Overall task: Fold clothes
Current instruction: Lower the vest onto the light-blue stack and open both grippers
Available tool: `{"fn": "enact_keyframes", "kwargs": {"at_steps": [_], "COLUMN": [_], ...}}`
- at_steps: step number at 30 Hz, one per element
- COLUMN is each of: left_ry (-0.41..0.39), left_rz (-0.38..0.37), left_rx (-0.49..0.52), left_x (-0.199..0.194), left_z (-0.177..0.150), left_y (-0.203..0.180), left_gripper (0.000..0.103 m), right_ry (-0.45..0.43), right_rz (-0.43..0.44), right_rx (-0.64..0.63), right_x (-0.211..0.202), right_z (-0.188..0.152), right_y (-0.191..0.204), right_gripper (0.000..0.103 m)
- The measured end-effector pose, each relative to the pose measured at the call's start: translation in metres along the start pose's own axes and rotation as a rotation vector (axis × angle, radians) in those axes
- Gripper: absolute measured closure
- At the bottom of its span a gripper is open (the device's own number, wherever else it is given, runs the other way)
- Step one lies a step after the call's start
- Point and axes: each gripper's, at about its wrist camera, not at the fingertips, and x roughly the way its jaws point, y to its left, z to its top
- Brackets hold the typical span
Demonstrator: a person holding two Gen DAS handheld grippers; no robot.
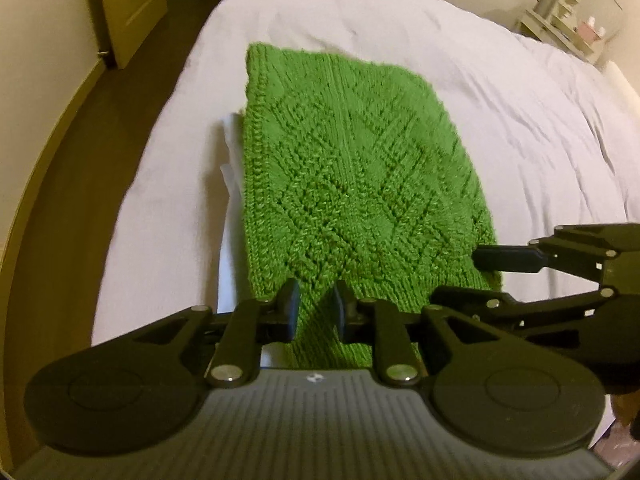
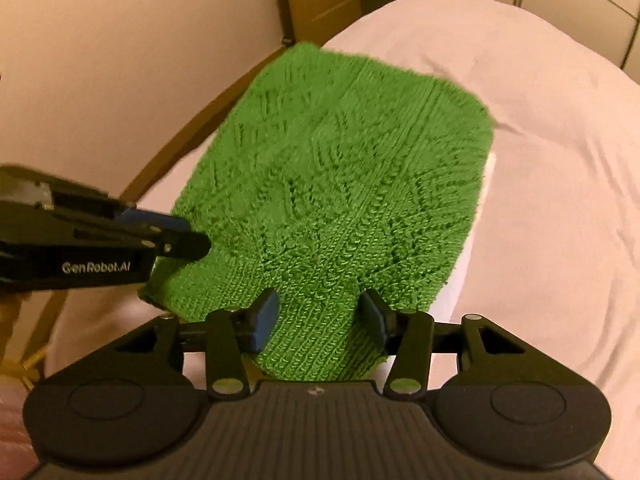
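A white bed (image 1: 500, 92) fills both views, with a wooden door (image 1: 132, 4) at upper left of the left wrist view and the green knitted garment (image 1: 340, 168) lying folded mid-frame over something white. The left tongs (image 1: 316, 308) pinch its near edge narrowly. The right tongs (image 2: 318, 316) stand wider around its near edge; "GenRobot.AI" reads at left.

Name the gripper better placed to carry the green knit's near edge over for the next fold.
Probably left. The left gripper is pinched narrowly on the green knit's near edge; the right gripper straddles it with jaws wider apart.
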Motion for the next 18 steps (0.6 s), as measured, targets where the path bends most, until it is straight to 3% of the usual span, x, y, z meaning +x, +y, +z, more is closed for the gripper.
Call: {"fn": "enact_keyframes", "kwargs": {"at_steps": [1, 2, 3, 4, 11, 18], "left_ry": [-0.001, -0.002, -0.002, -0.003, 0.006, -0.019], "left_rz": [0.010, 0.021, 0.031, 0.041, 0.081, 0.190], "left_rx": [-0.005, -0.009, -0.014, -0.019, -0.153, -0.170], "left_x": [-0.006, -0.013, -0.019, -0.026, -0.076, -0.123], "left_z": [-0.001, -0.002, -0.003, -0.004, -0.009, -0.013], "left_y": [-0.002, -0.004, -0.005, -0.007, -0.008, -0.036], "left_gripper": [0.076, 0.068, 0.068, 0.067, 0.041, 0.027], "right_ry": [-0.010, -0.022, -0.034, -0.041, -0.030, -0.106], "right_rz": [0.001, -0.003, -0.006, 0.007, 0.040, 0.024], "right_rx": [0.012, 0.026, 0.037, 0.046, 0.169, 0.215], "right_x": [-0.005, -0.013, -0.023, -0.032, -0.072, -0.138], "right_z": [0.003, 0.005, 0.005, 0.005, -0.002, -0.016], "right_y": [-0.004, -0.007, -0.007, -0.009, -0.011, -0.014], "right_gripper": [0.044, 0.029, 0.018, 0.015, 0.013, 0.013]}}
